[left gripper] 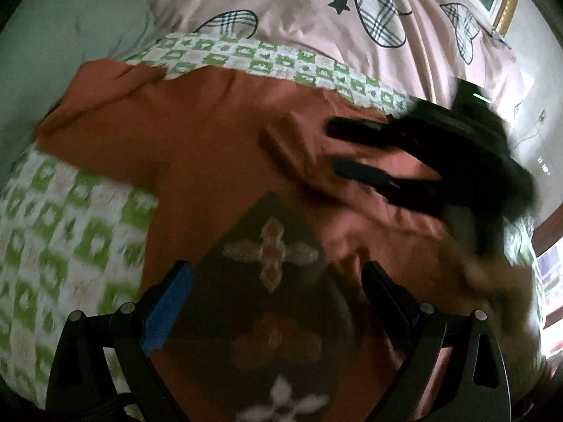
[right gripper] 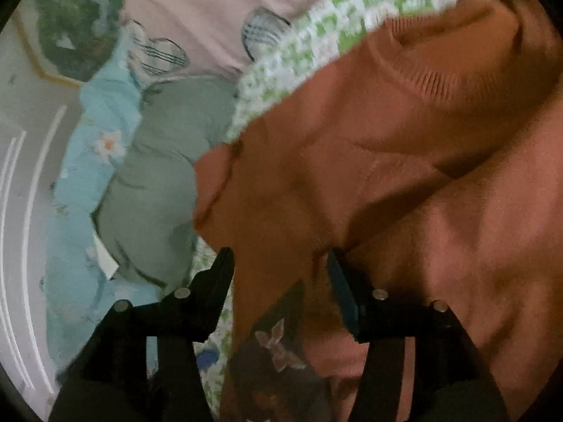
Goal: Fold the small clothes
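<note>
Bed with a green-and-white checked blanket point(left gripper: 63, 232); one orange sweater point(left gripper: 211, 147) spread across it.

My left gripper point(left gripper: 278, 295) hangs over the sweater's dark patterned panel, fingers apart, nothing between them. My right gripper point(right gripper: 281, 281) stands half open over a raised fold of the sweater; I see cloth between the fingers but no pad pressing on it. The sweater's long axis runs away from my left fingers toward the ribbed collar point(right gripper: 432, 81), which lies ahead of my right fingers, so I judge the right hand nearer. Count: one sweater, two grippers, one grey-green pillow point(right gripper: 158, 183), one pink quilt point(left gripper: 299, 3).
</note>
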The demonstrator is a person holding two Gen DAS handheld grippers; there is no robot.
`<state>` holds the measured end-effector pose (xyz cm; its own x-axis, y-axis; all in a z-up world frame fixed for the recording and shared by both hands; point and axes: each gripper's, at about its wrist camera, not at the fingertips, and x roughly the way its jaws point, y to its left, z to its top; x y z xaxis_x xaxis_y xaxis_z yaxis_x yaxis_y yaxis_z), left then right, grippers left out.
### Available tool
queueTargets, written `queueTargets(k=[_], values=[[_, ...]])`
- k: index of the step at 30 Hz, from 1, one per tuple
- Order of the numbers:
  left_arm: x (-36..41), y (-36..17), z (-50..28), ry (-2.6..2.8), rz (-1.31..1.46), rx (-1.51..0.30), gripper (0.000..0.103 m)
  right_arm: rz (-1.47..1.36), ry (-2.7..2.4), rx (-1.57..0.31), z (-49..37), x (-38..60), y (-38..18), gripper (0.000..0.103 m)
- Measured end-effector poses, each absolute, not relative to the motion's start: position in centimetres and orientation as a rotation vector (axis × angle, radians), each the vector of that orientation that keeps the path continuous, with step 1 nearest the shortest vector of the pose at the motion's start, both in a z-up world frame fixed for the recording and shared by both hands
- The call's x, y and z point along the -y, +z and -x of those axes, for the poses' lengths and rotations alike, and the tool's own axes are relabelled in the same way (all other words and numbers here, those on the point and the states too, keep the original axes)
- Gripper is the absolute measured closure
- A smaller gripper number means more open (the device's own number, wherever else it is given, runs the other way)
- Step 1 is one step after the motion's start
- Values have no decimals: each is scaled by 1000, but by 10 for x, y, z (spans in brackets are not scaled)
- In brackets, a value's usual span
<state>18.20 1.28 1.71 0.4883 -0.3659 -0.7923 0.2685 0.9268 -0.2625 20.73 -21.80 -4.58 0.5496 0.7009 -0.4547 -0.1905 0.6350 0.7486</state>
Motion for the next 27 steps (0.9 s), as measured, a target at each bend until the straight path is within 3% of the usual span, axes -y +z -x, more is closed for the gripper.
queueTargets(k=[9,11,12,13,14,15,18,21,27], values=[[36,-21,-322,-419,134,-1083,9,-744,389,-640,-120,315,-10,45],[40,-27,-342,-433,158,-1091,24,-751,339,-629,-104,331,-10,45],[42,-27,-345,-441,146,-1072,47,-756,314,-624,-97,339,-10,46],[45,-27,-348,-453,128,-1062,80,-765,298,-617,-90,346,-11,45],[45,-27,-349,-474,128,-1064,94,-773,282,-609,-85,353,-11,45],[42,-24,-347,-492,148,-1055,97,-777,271,-603,-81,358,-10,45],[19,-4,-327,-442,171,-948,98,-785,226,-583,-71,378,-11,45],[-11,-8,-312,-421,226,-957,95,-785,174,-573,-62,393,-13,45],[-22,-31,-320,-474,269,-1060,66,-760,94,-590,-61,414,-14,45]])
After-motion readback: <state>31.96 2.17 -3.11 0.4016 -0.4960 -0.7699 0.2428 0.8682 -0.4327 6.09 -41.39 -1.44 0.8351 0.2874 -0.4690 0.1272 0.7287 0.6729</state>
